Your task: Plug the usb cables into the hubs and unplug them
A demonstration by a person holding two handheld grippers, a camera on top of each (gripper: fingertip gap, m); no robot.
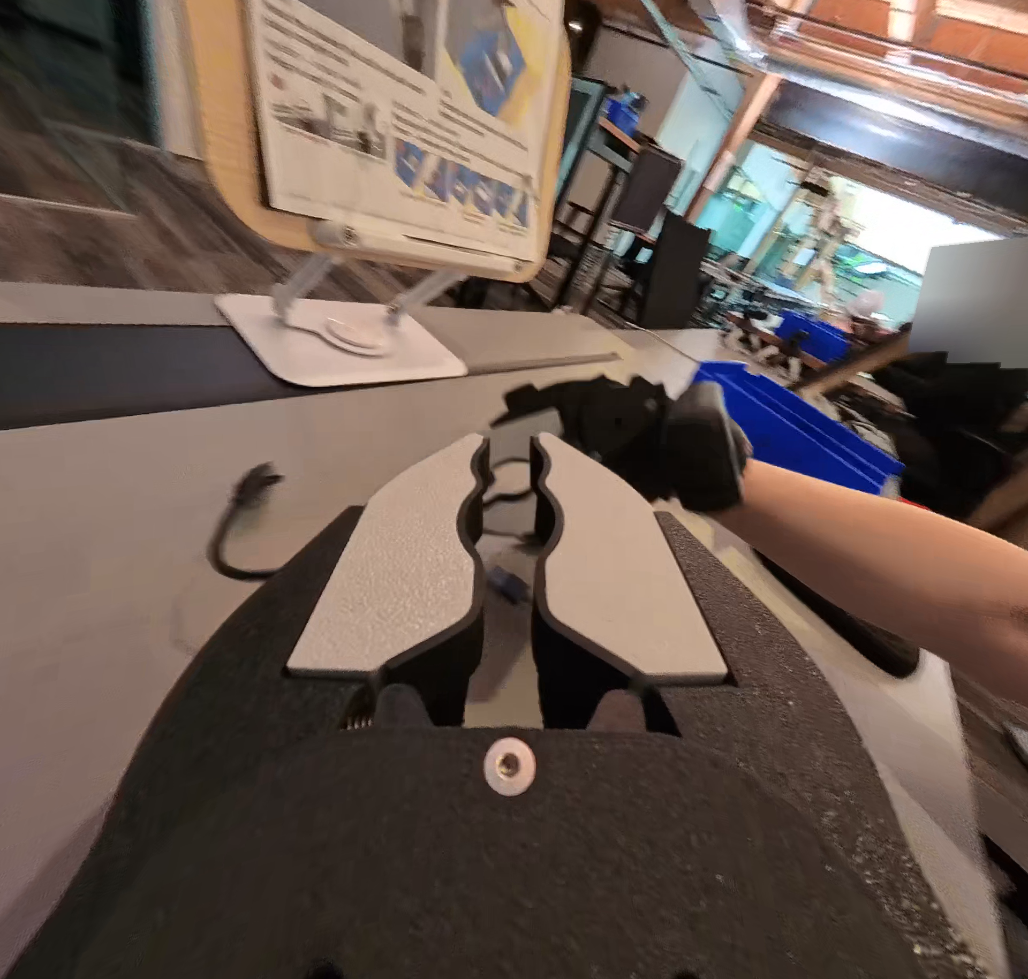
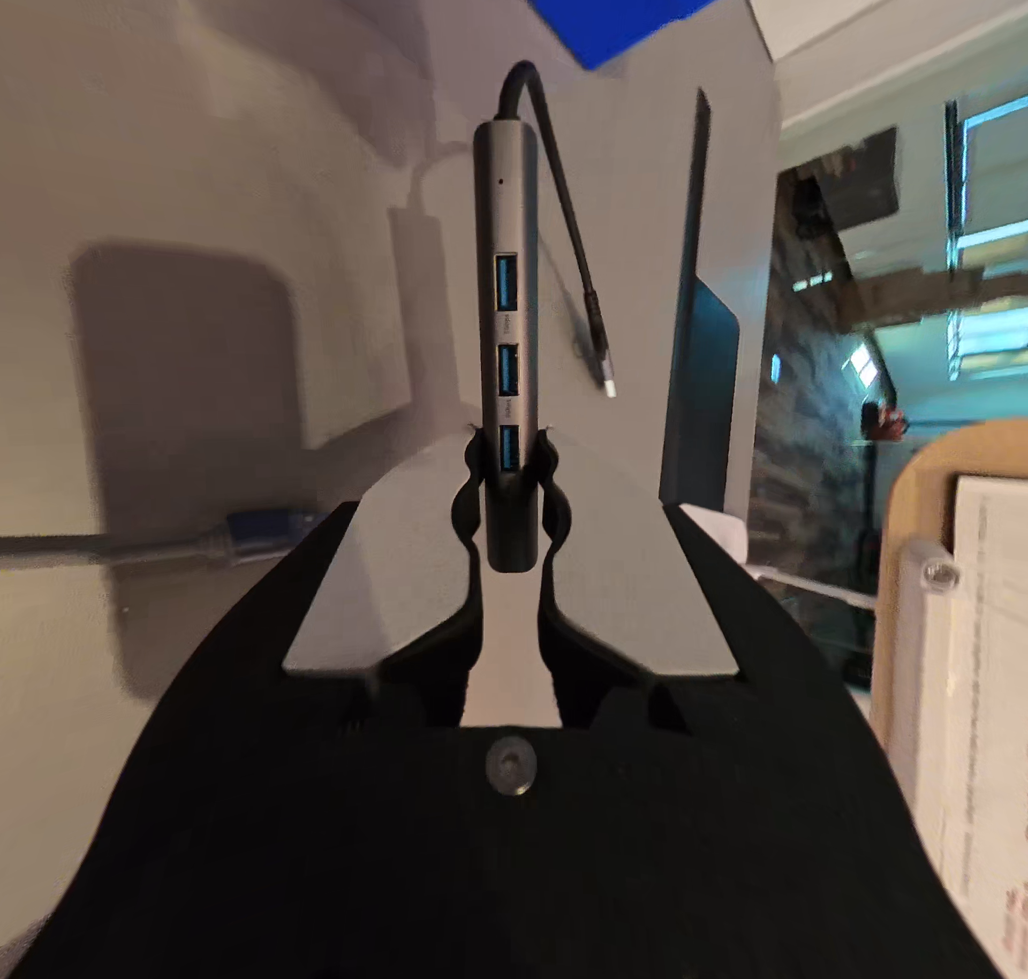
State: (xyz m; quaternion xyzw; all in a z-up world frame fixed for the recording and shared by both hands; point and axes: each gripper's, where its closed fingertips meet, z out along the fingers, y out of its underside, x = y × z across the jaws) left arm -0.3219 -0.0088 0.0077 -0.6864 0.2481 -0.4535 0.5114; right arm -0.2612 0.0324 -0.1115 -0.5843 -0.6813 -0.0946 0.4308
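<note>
Grey table point(image 2: 167, 118) below, my right tool point(image 2: 509, 452) pinches the hub point(image 2: 503, 218) steady while my near-closed, empty left tool point(image 1: 509, 440) should fetch the blue plug point(image 2: 267, 527).

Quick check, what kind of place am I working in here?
Probably a workshop or lab: a grey bench with an instruction board on a stand, blue bins, and racks and more benches behind.

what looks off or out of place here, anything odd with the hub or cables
Nothing looks damaged or spilled. The right gripper clamps the grey USB hub by one end, so it is held up off the table. Its three blue ports are empty, and its own cable hangs loose, plugged into nothing. The left gripper holds nothing.
</note>
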